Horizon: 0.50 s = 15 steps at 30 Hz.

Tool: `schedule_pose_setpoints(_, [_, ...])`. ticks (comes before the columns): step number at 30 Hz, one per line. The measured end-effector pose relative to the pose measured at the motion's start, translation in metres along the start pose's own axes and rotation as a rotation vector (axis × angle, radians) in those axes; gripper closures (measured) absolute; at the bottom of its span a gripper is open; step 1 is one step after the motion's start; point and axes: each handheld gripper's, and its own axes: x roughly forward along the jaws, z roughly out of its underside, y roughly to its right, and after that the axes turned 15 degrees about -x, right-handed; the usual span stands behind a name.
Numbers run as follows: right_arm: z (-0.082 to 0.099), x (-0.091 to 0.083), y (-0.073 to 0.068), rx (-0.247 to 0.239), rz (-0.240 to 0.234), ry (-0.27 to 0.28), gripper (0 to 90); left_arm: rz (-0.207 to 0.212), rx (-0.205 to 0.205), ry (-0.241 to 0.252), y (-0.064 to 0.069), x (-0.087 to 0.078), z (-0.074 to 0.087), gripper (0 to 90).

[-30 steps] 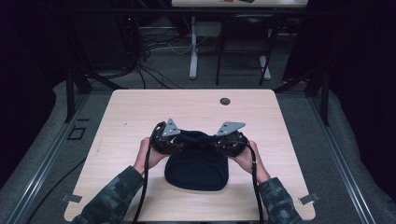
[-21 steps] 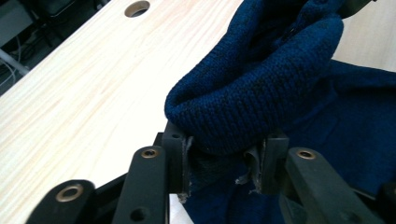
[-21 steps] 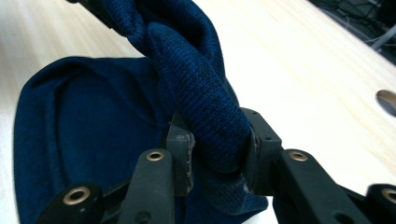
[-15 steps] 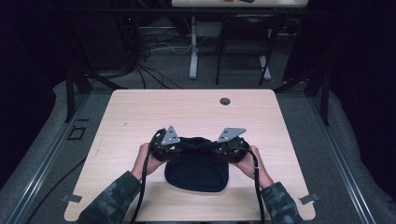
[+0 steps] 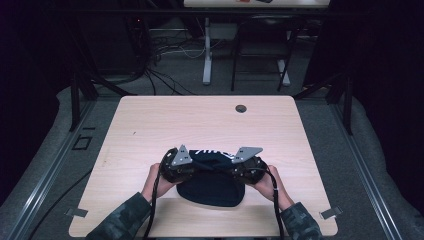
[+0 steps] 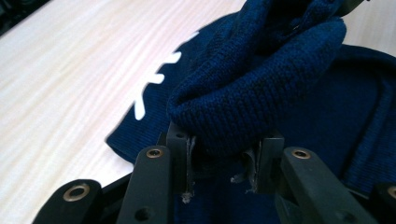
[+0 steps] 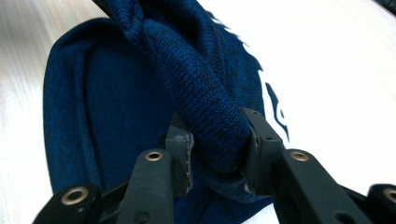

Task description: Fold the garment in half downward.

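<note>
Hat (image 6: 261, 84): dark navy knit, ribbed texture, w/ white lettering (image 6: 156, 84) on one side. Table (image 5: 150, 130): pale wood, fine grain lines, small dark round spot (image 5: 241, 108) nr far edge. Sleeves (image 5: 120, 222): green camo. Grippers black, brass-coloured rivets (image 7: 154, 155), grey plates (image 5: 247, 151) on top.
</note>
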Motion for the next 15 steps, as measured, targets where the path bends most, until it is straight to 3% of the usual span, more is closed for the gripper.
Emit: schedule_pose_setpoints(15, [0.012, 0.009, -0.016, 0.001, -0.042, -0.026, 65.7, 0.038, -0.023, -0.044, 0.004, 0.009, 0.019, 66.1])
